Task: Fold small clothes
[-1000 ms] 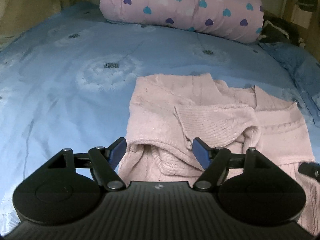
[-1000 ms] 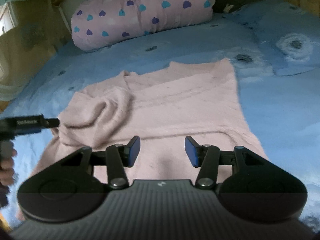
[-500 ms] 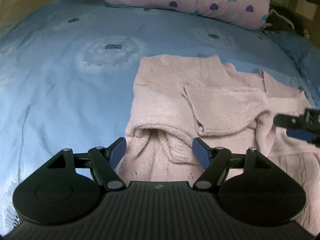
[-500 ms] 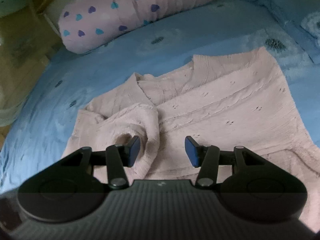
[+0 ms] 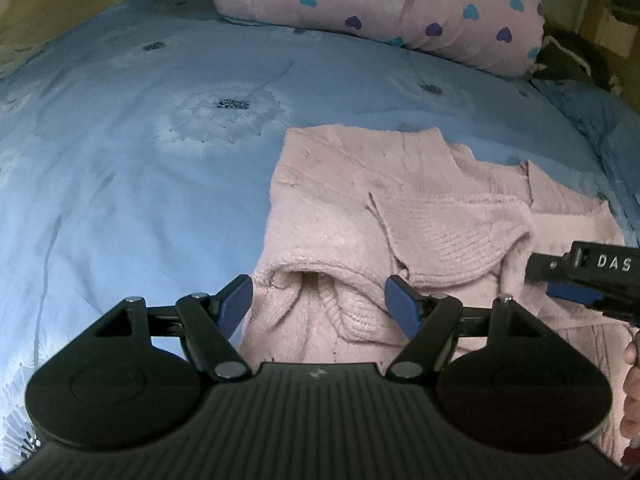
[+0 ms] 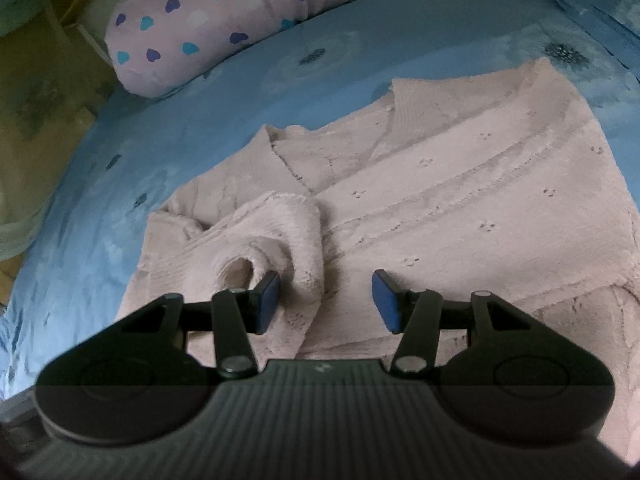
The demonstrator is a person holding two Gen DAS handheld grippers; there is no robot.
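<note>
Between spread right hand-held gripper (image 6: 326, 300) fingers: pink sweater (image 6: 460, 208) sleeve cuff.

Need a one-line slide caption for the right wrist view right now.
Open right gripper poised over the bunched sleeve of a pink knit sweater spread on a blue bedspread.

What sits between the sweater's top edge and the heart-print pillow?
Only bare blue bedsheet between the pink sweater and the heart-print pillow, shown in both wrist views.
</note>
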